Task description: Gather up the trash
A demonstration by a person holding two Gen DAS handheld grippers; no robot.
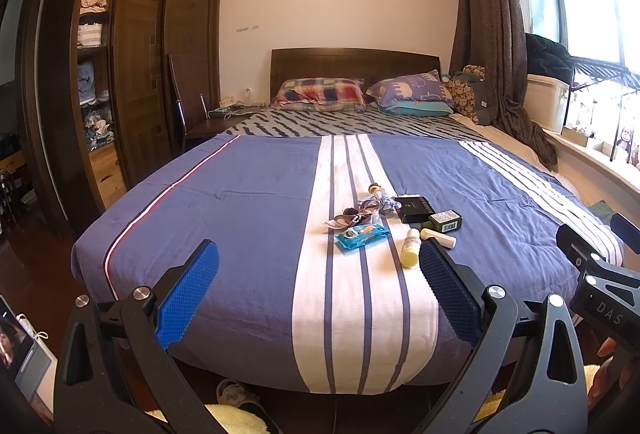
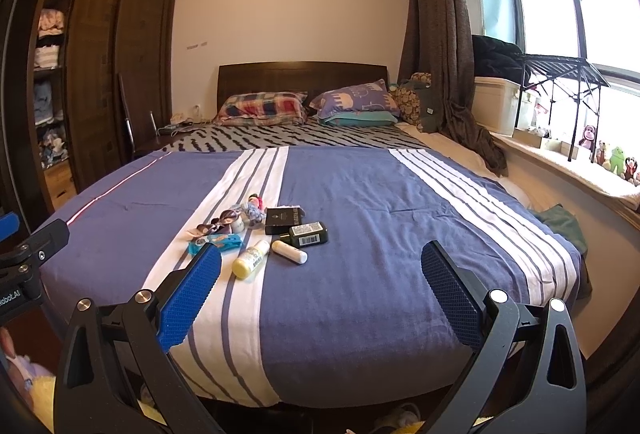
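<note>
A cluster of small items lies on the blue and white striped bedspread (image 1: 248,218): a blue wipes packet (image 1: 361,237), a yellow bottle (image 1: 410,253), a white tube (image 1: 438,237), a dark green bottle (image 1: 445,222), a black box (image 1: 413,209) and crumpled wrappers (image 1: 362,211). The same items show in the right wrist view: packet (image 2: 224,242), yellow bottle (image 2: 250,260), tube (image 2: 289,252), green bottle (image 2: 309,234), black box (image 2: 283,220). My left gripper (image 1: 318,262) is open and empty, short of the items. My right gripper (image 2: 322,266) is open and empty, to the right of them.
The bed (image 2: 360,201) fills the room's middle, with pillows (image 1: 322,93) at the headboard. A wooden wardrobe (image 1: 132,65) stands left. A window sill with a storage box (image 2: 496,105) and toys (image 2: 616,159) runs along the right. Slippers (image 1: 234,392) lie under the bed's foot.
</note>
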